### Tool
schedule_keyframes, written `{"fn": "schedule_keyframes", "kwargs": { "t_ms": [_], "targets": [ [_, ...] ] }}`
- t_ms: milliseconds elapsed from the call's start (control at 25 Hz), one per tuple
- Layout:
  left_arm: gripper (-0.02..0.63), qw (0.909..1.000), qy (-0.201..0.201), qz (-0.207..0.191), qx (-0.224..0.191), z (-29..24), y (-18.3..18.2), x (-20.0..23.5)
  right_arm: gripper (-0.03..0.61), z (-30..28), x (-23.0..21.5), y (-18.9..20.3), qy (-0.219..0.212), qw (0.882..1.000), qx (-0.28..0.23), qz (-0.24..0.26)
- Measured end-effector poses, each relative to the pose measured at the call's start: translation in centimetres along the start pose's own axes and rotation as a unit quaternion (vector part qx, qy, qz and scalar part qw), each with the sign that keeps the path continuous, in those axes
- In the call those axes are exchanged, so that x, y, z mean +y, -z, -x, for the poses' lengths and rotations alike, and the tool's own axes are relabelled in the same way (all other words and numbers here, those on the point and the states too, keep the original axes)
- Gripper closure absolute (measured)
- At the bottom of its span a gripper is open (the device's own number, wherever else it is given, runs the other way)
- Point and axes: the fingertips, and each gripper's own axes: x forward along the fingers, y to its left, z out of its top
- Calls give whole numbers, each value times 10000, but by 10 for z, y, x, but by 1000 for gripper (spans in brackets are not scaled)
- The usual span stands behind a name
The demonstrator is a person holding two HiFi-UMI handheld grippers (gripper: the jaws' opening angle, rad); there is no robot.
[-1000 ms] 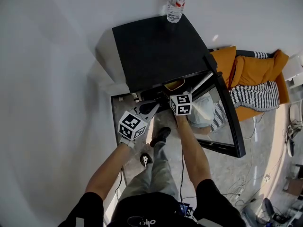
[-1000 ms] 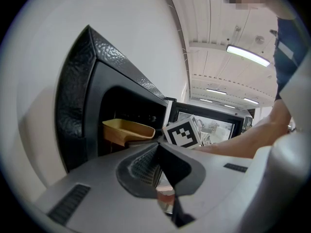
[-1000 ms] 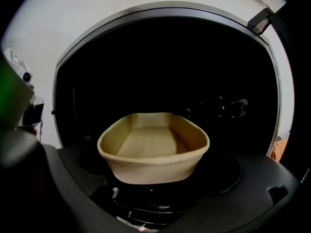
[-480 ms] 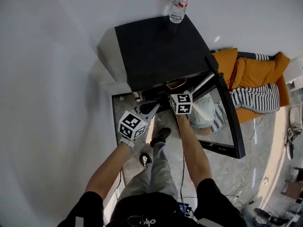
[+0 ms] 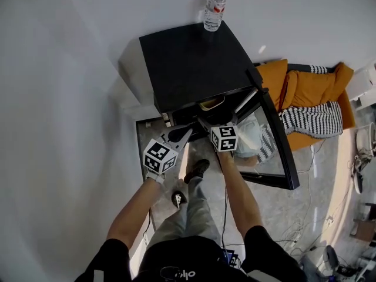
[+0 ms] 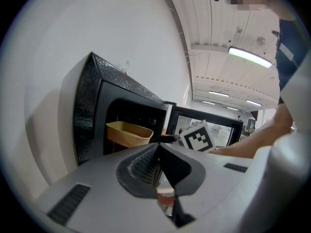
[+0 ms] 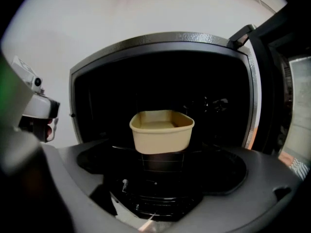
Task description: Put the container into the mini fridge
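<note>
Container rests inside open mini fridge, as task wants. Right gripper fingers wide, empty; left gripper fingers closed, held aside.

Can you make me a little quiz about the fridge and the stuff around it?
1. True or false: the door of the fridge is shut.
2. Where does the bottle stand? A) on top of the fridge B) inside the fridge C) on the floor
3. Fill in the missing word: the tan container sits ___ the fridge.

Key: 1. False, the door is open. 2. A. 3. inside.
</note>
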Motion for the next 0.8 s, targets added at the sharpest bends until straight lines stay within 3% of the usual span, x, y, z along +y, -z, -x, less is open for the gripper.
{"fn": "schedule_keyframes", "kwargs": {
  "t_ms": [280,800],
  "targets": [
    [606,9999,-10,120,-102,17,-8,-21,28,66,24,-4,-134,9999,59,64],
    [606,9995,184,118,-212,52,-34,-85,377,185,52,-52,-150,9996,-241,49]
  ]
}}
